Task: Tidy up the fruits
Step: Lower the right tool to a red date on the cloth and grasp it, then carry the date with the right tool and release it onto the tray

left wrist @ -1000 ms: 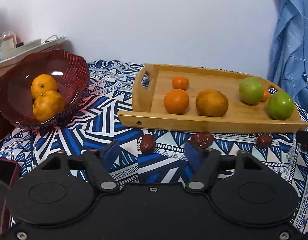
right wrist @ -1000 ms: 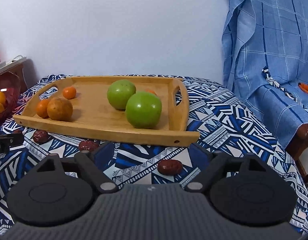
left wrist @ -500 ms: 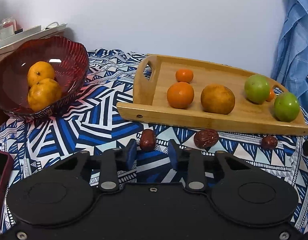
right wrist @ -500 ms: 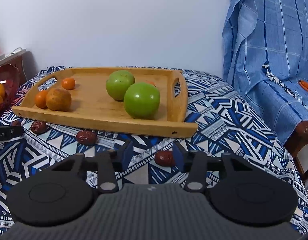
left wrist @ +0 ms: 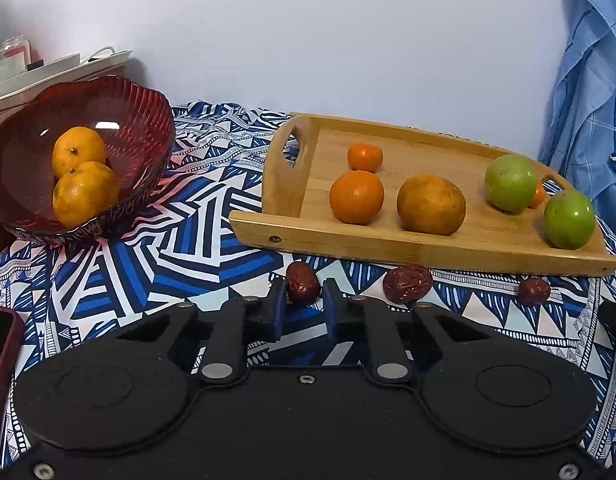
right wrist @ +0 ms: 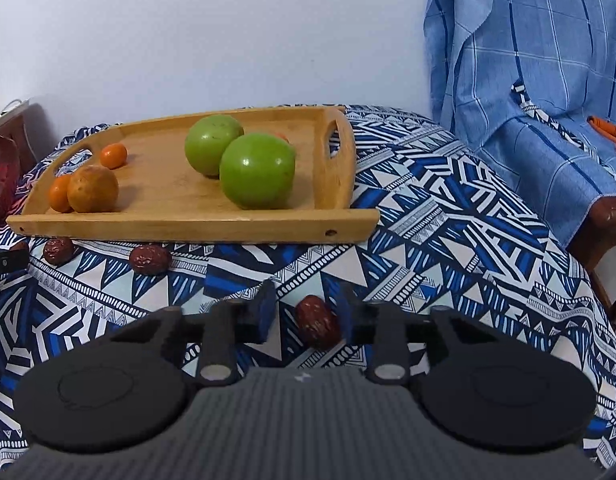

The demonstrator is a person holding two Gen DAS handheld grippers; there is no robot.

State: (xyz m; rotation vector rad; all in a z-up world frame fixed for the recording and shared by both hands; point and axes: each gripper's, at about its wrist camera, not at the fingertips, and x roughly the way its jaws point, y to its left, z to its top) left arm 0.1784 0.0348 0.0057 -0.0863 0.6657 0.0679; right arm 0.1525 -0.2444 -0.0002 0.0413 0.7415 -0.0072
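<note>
My left gripper is shut on a red date that lies on the patterned cloth just in front of the wooden tray. The right gripper is closing around another date. Its right pad touches the fruit, while a gap shows at the left pad. On the tray sit two green apples, a brownish orange and small oranges. At the left, a red glass bowl holds two oranges.
Two more dates lie loose along the tray's front edge. A blue checked cloth hangs over a chair at the right. A white shelf stands behind the bowl, and a dark red object is at the lower left.
Both pairs of jaws have come in from wide apart. The left pair now grips its date, and the right pair has narrowed around the other date. Both dates sit closer to the fingertips.
</note>
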